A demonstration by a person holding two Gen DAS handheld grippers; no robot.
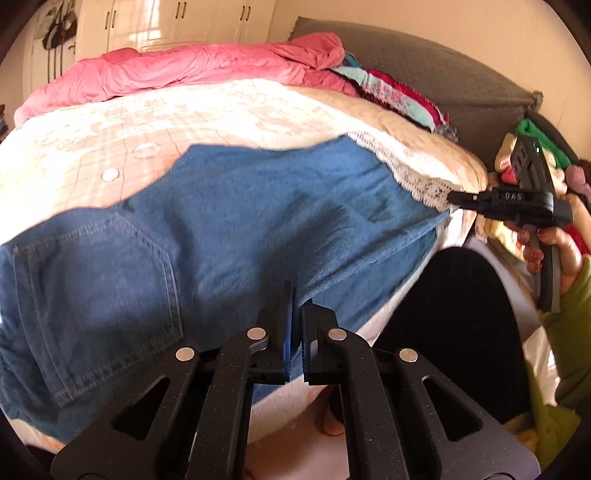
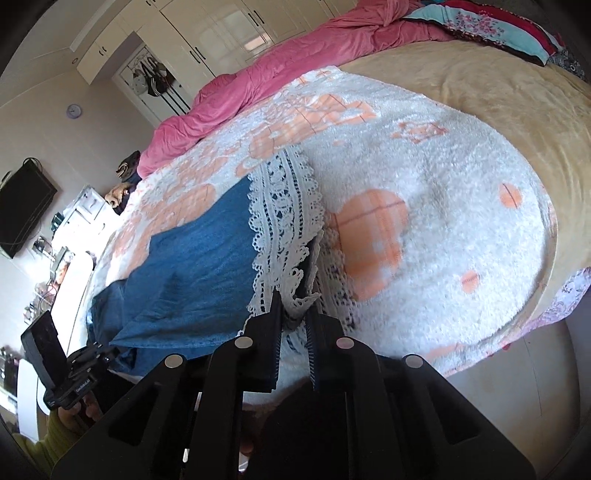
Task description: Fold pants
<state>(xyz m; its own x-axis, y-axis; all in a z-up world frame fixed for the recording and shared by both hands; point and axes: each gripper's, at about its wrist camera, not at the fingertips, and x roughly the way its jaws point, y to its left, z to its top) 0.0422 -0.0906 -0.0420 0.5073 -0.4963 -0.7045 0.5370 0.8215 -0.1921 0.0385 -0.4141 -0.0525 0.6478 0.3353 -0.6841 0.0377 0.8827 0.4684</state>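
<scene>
Blue denim pants point(image 1: 229, 221) with a white lace hem point(image 1: 417, 184) lie across the bed. A back pocket point(image 1: 99, 280) shows at the left. My left gripper point(image 1: 297, 306) is shut on the near edge of the denim. My right gripper point(image 2: 295, 306) is shut on the lace hem point(image 2: 284, 229) at the leg end; it also shows in the left wrist view point(image 1: 452, 199) at the right, gripping the lace. The denim point(image 2: 192, 266) stretches away to the left in the right wrist view, with the left gripper point(image 2: 107, 352) at its far end.
The bed has a white and orange fleece blanket point(image 2: 424, 192) over a beige cover point(image 2: 498, 96). A pink quilt point(image 1: 177, 70) lies at the far side, patterned pillows point(image 1: 399, 96) by a grey headboard point(image 1: 424, 66). Clothes point(image 1: 532, 147) are piled at right. Wardrobes point(image 2: 221, 33) stand behind.
</scene>
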